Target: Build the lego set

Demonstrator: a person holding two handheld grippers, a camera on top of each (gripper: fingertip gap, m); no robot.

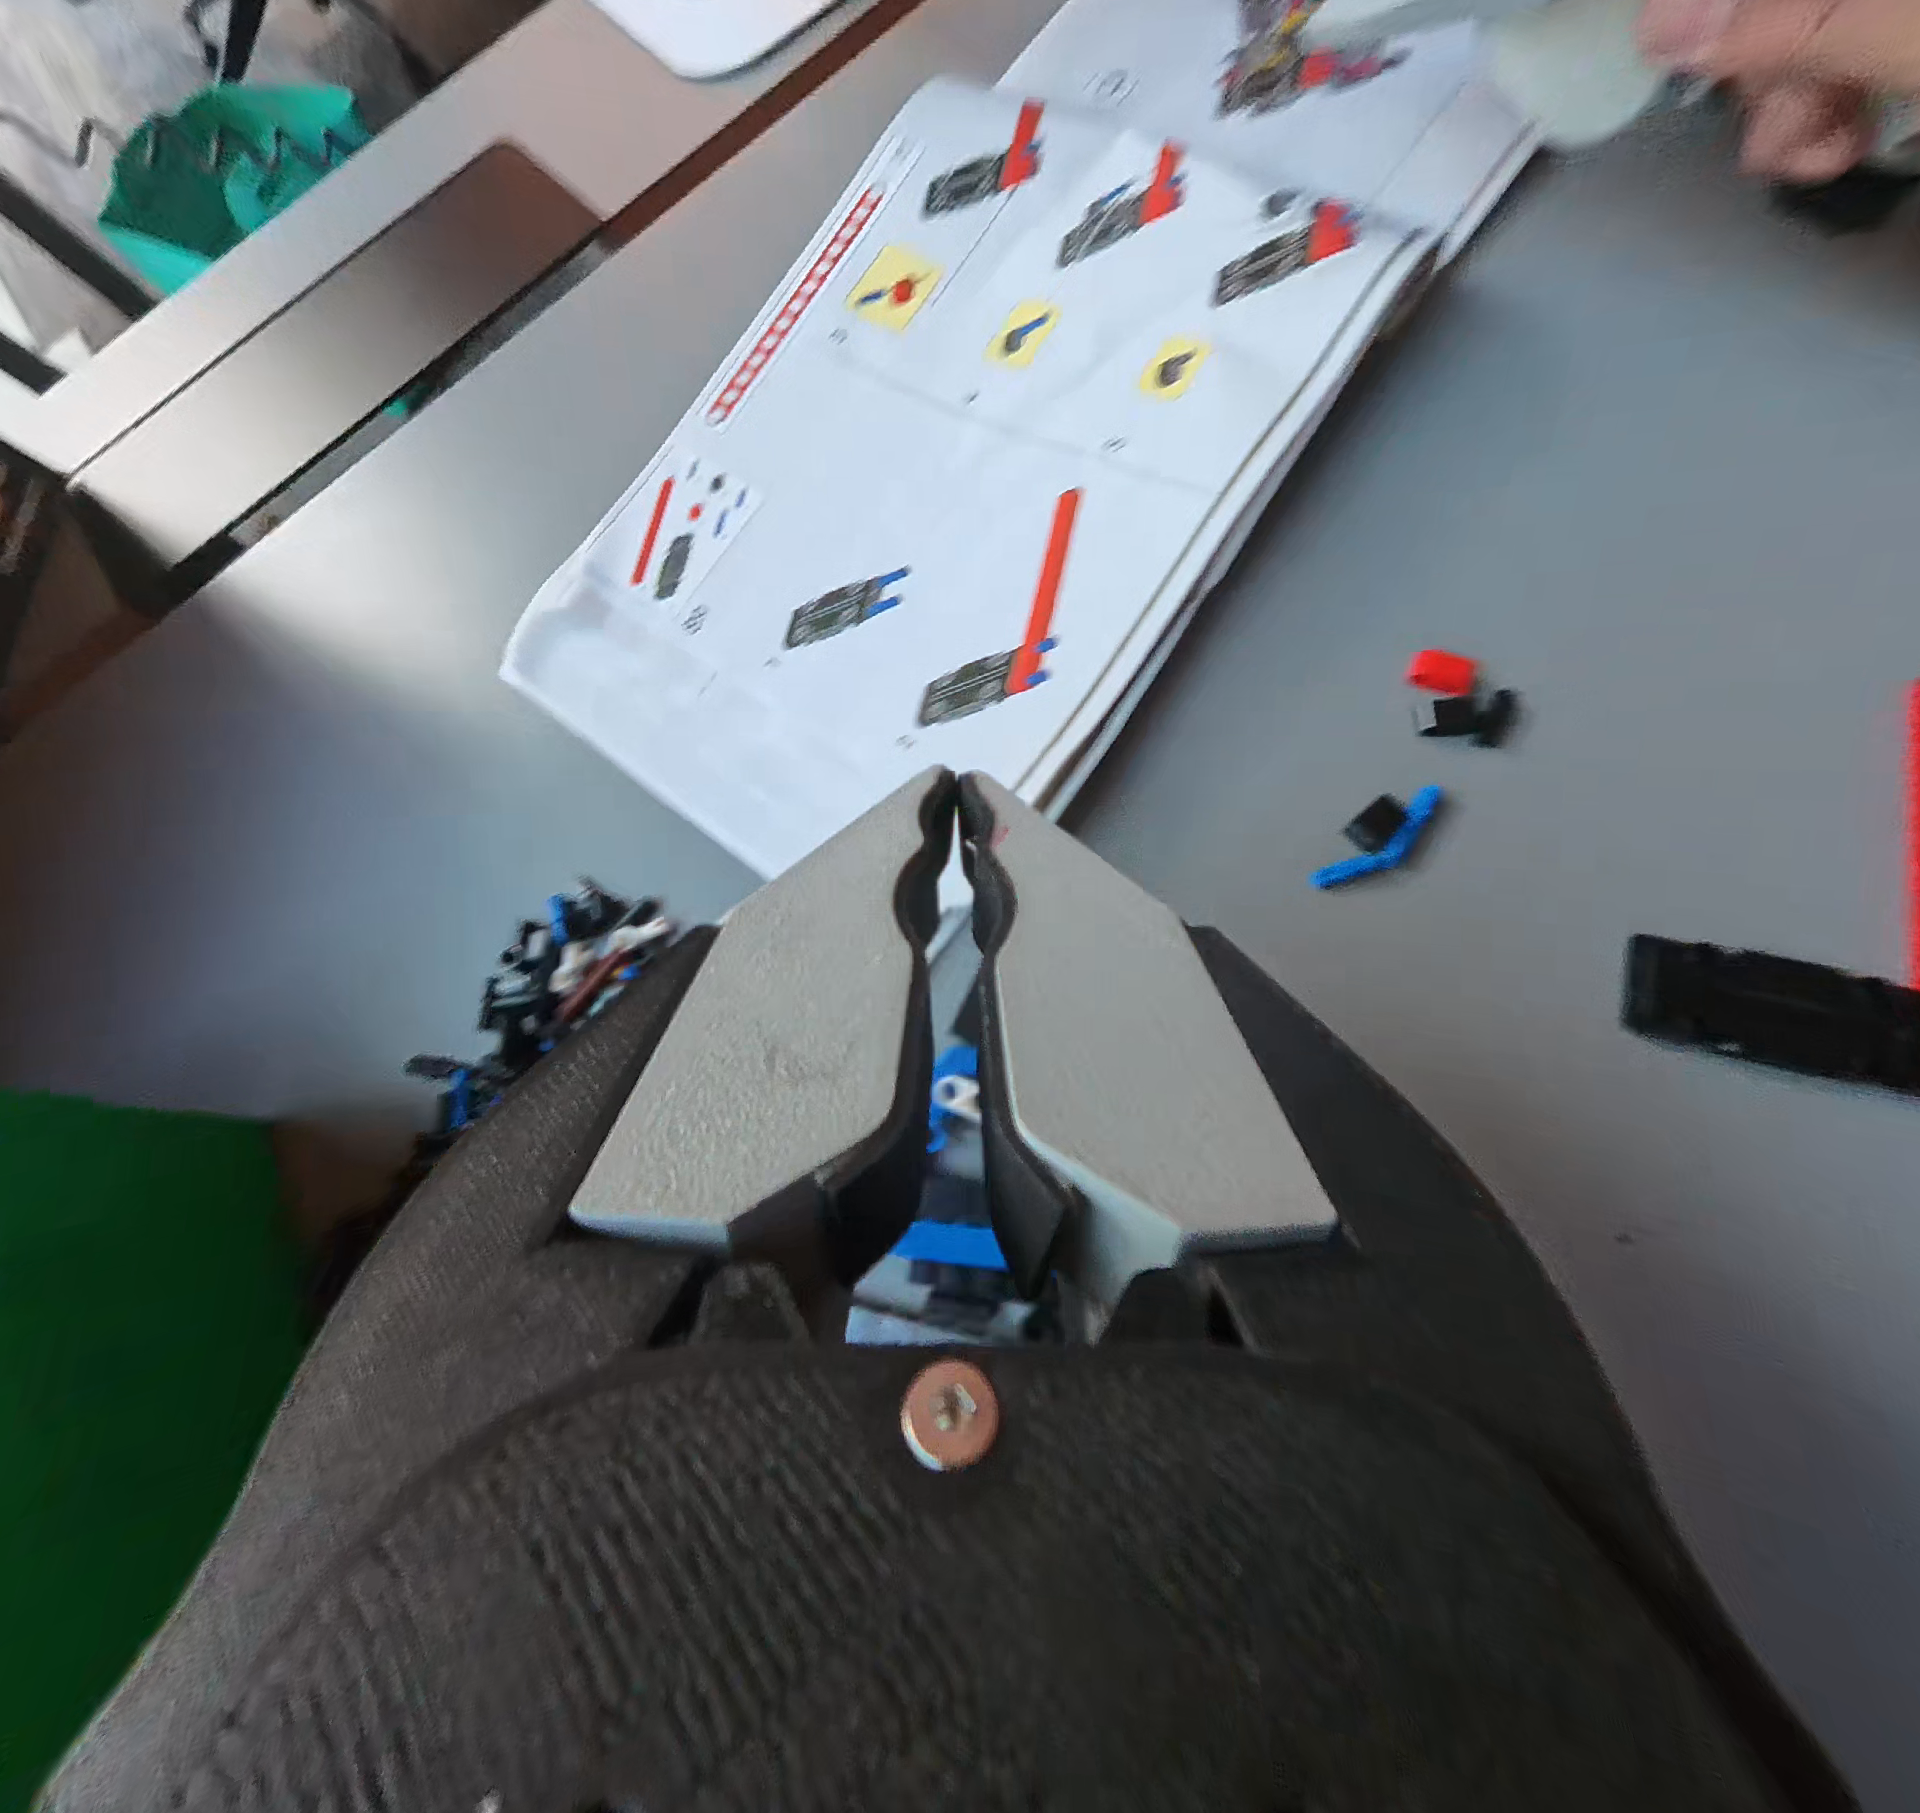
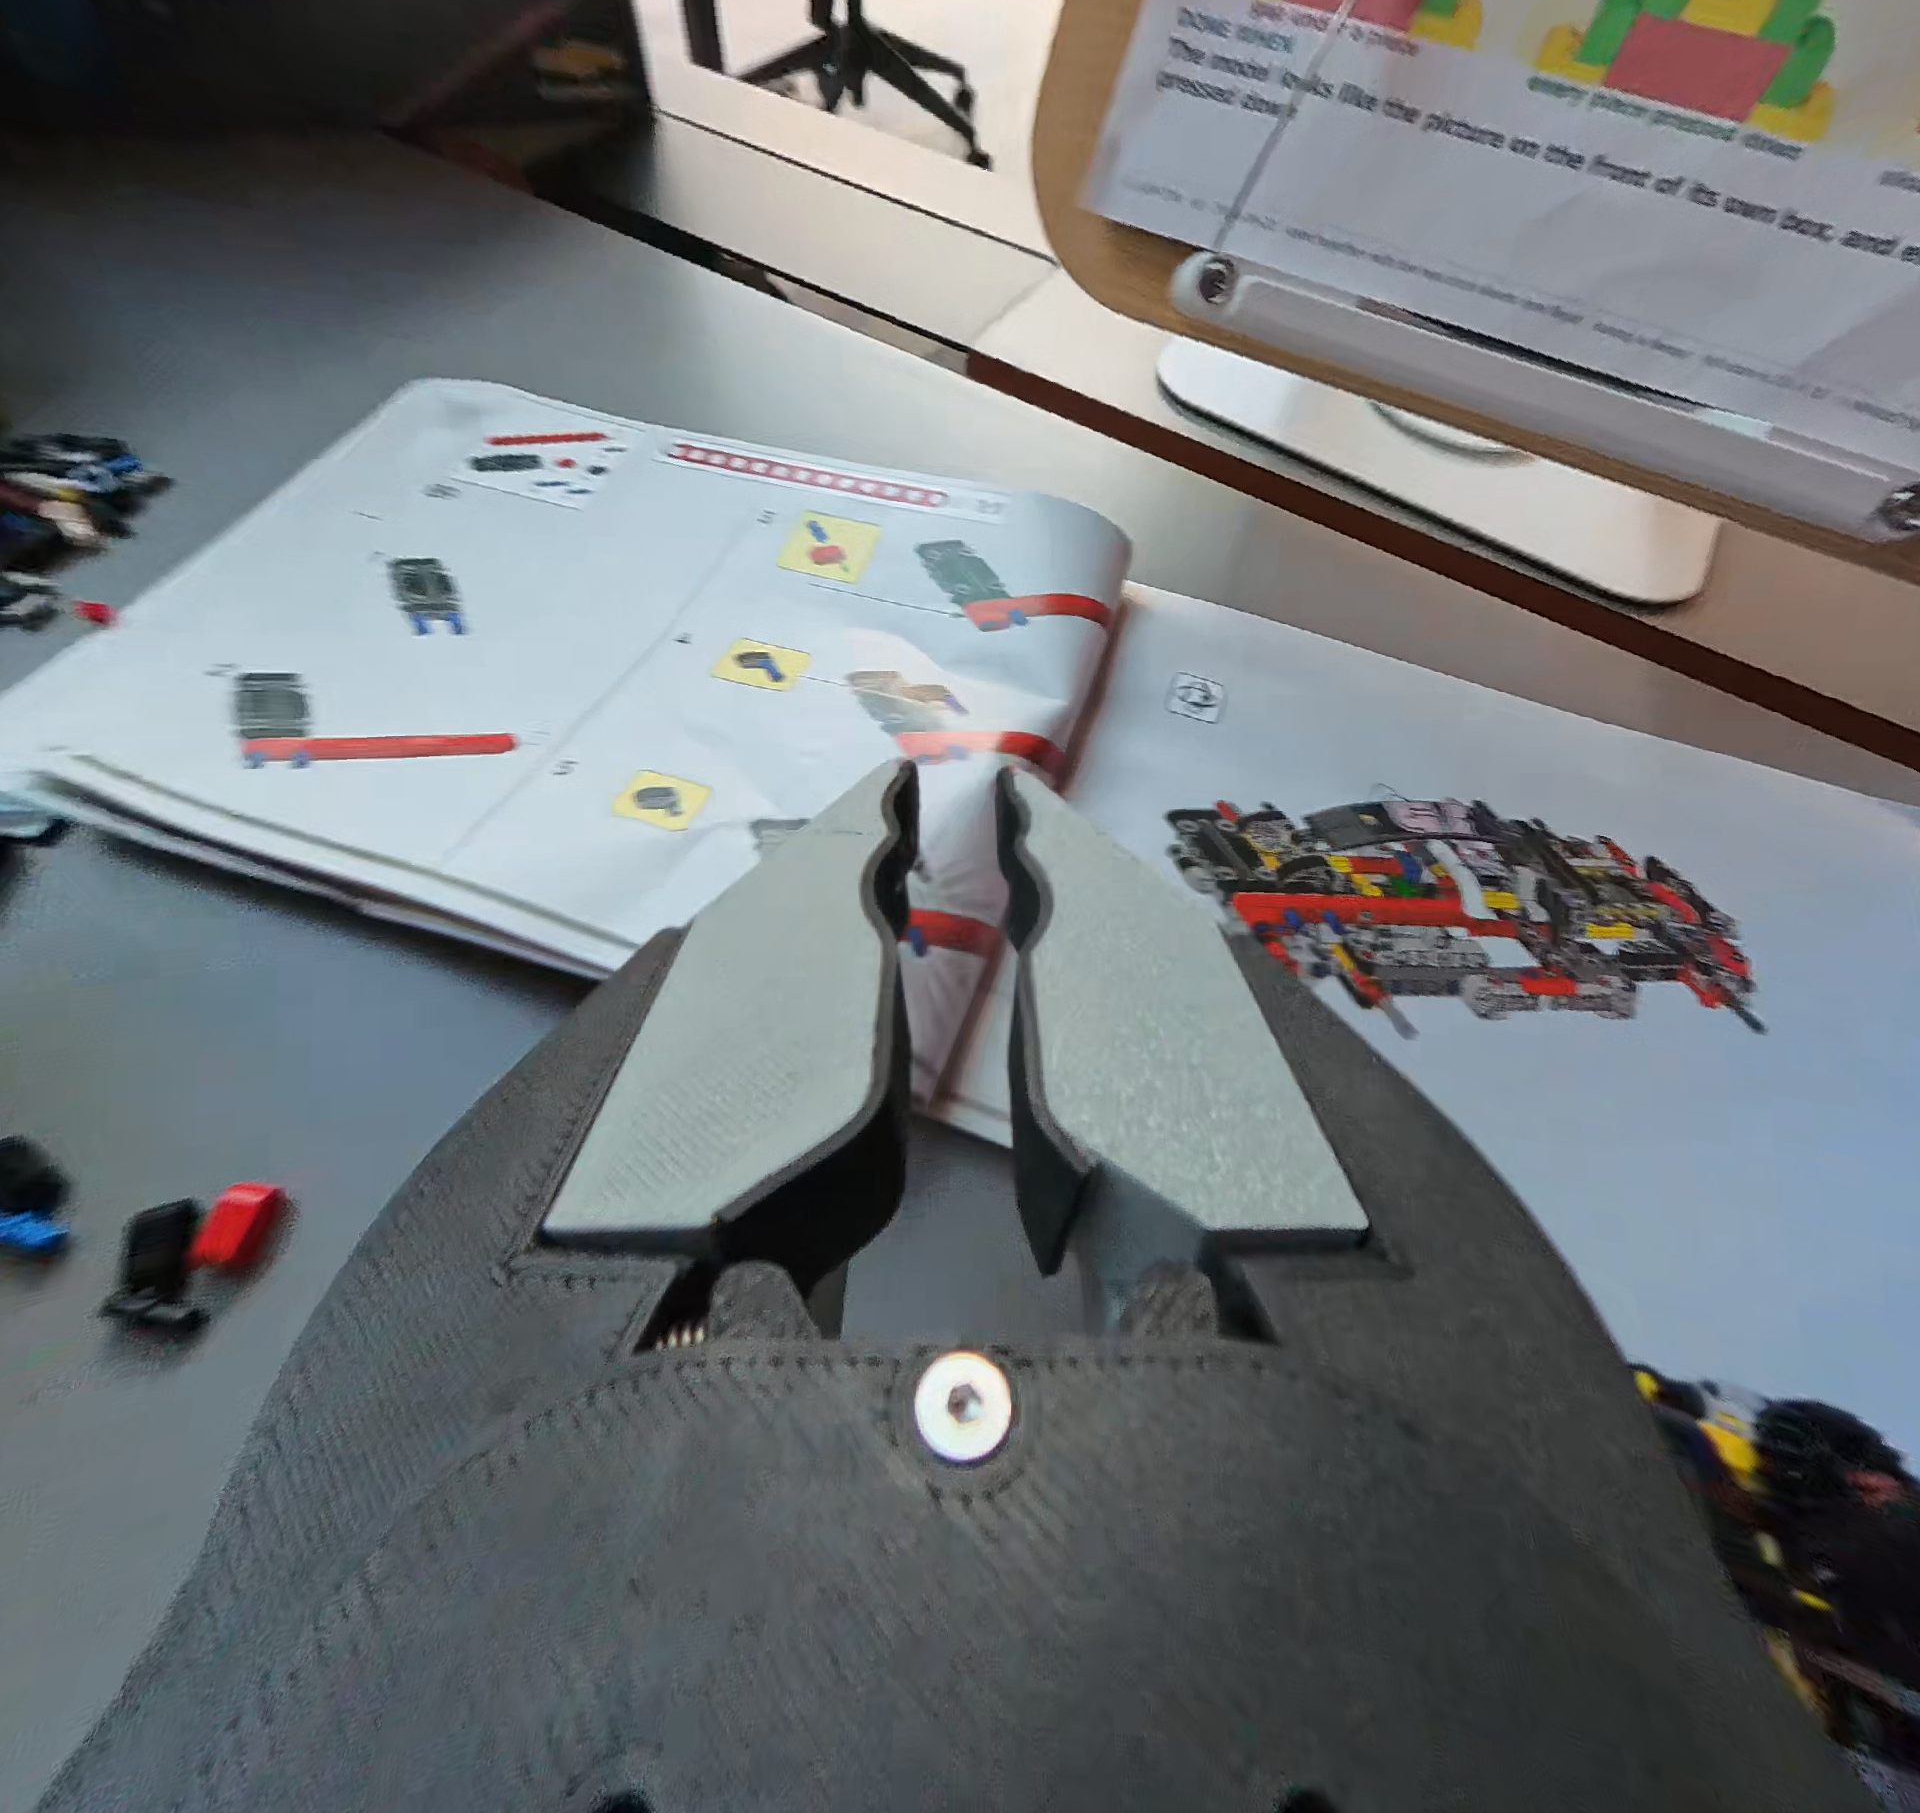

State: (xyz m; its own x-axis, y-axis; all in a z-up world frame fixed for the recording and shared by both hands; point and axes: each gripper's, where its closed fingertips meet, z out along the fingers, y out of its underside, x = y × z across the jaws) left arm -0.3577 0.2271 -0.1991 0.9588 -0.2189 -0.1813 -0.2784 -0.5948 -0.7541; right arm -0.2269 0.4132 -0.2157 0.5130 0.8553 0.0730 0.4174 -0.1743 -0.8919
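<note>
Booklet (image 2: 582, 683) beneath parted right gripper (image 2: 956, 787), seemingly untouched

The open instruction booklet (image 2: 582, 683) and a propped printed sheet (image 2: 1507, 122) carry print.

- Left gripper (image 1: 957, 795): grey wedge-shaped fingers, wavy black inner pads, ribbed black body, copper-toned screw
- Right gripper (image 2: 956, 795): same grey fingers, black ribbed shell, silver hex screw

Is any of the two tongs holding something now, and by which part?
Nothing is held. The left tongs are shut with nothing between the tips; the right tongs stand apart over the open booklet.
</note>
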